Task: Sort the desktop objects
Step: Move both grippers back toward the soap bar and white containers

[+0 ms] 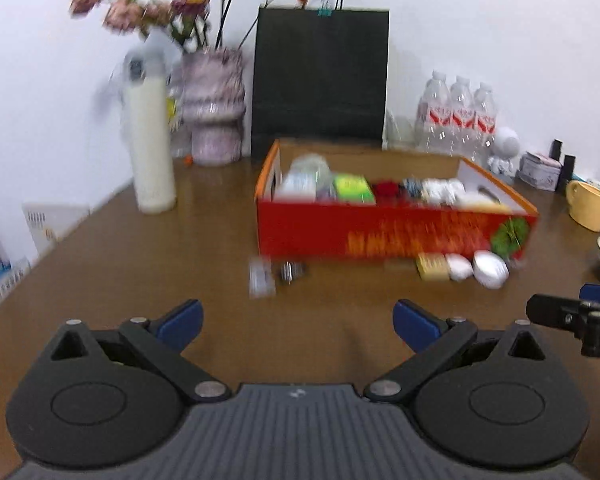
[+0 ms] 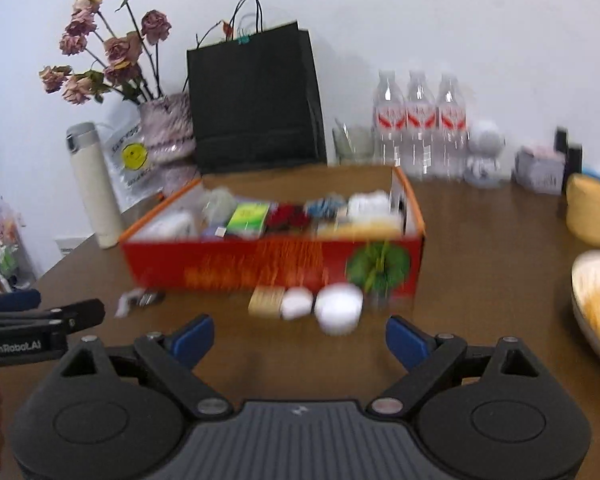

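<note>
A red cardboard box (image 1: pixel 380 232) (image 2: pixel 260 264) with an orange rim stands on the brown table and holds several small items. In front of it lie a tan block (image 1: pixel 432 267) (image 2: pixel 265 301), a small white case (image 1: pixel 459 267) (image 2: pixel 297 303), a round white case (image 1: pixel 490 269) (image 2: pixel 338 307), a clear packet (image 1: pixel 261 277) and a dark clip (image 1: pixel 291 271) (image 2: pixel 148 298). My left gripper (image 1: pixel 298 322) is open and empty, short of the packet. My right gripper (image 2: pixel 300 340) is open and empty, just short of the white cases.
At the back stand a cream flask (image 1: pixel 150 148), a vase of dried flowers (image 1: pixel 214 108), a black paper bag (image 1: pixel 320 80), three water bottles (image 2: pixel 420 120) and a white figurine (image 2: pixel 485 152). A yellow mug (image 1: pixel 588 205) and a bowl (image 2: pixel 596 304) are on the right.
</note>
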Tool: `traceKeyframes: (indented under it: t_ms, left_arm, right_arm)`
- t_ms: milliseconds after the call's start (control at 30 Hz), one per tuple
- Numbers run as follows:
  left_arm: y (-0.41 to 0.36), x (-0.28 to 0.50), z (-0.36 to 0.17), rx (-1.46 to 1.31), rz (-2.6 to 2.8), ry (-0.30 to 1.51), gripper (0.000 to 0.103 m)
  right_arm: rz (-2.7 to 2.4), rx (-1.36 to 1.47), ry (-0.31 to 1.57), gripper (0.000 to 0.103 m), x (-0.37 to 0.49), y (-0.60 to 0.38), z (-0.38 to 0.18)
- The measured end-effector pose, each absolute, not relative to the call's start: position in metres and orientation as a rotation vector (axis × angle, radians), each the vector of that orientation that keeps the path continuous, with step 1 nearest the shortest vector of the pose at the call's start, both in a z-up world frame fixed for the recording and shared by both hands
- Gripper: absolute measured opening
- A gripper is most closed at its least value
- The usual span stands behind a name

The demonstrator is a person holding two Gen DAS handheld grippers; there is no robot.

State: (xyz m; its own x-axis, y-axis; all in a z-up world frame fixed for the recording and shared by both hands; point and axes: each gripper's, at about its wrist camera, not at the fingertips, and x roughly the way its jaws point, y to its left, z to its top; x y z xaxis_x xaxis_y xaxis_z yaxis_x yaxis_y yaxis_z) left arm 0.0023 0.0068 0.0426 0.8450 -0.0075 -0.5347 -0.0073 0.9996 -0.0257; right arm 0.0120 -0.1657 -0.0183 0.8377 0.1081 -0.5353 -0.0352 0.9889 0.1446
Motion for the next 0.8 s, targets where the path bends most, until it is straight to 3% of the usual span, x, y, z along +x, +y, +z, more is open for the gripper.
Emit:
traceKeyframes:
  t_ms: [100, 400, 467, 600, 700, 767, 800]
  left_arm:
    - [0.008, -0.024, 0.027, -0.052, -0.009, 0.631, 0.103]
    - [0.010, -0.080, 0.023, -0.027, -0.027, 0.591, 0.103]
    - [0.011, -0.077, 0.027, -0.037, -0.038, 0.585, 0.102]
    - [0.015, -0.065, 0.030, -0.064, -0.078, 0.586, 0.095]
    - [0.015, -0.054, 0.028, -0.052, -0.091, 0.591, 0.084]
    - [0.018, -0.042, 0.027, -0.056, -0.088, 0.592, 0.076]
    - [0.022, -0.033, 0.028, -0.062, -0.084, 0.589, 0.069]
  right_arm:
    - [0.082, 0.104, 0.566, 0.092, -0.021, -0.161, -0.026]
    - [0.134, 0.143, 0.539, 0.090, -0.093, -0.160, -0.038]
    - [0.145, 0.150, 0.533, 0.079, -0.094, -0.158, -0.035]
    - [0.169, 0.132, 0.532, 0.069, -0.083, -0.152, -0.030]
    - [0.167, 0.115, 0.553, 0.061, -0.070, -0.149, -0.033]
    - [0.171, 0.105, 0.577, 0.050, -0.058, -0.146, -0.036]
    - [0.176, 0.101, 0.581, 0.047, -0.052, -0.144, -0.037]
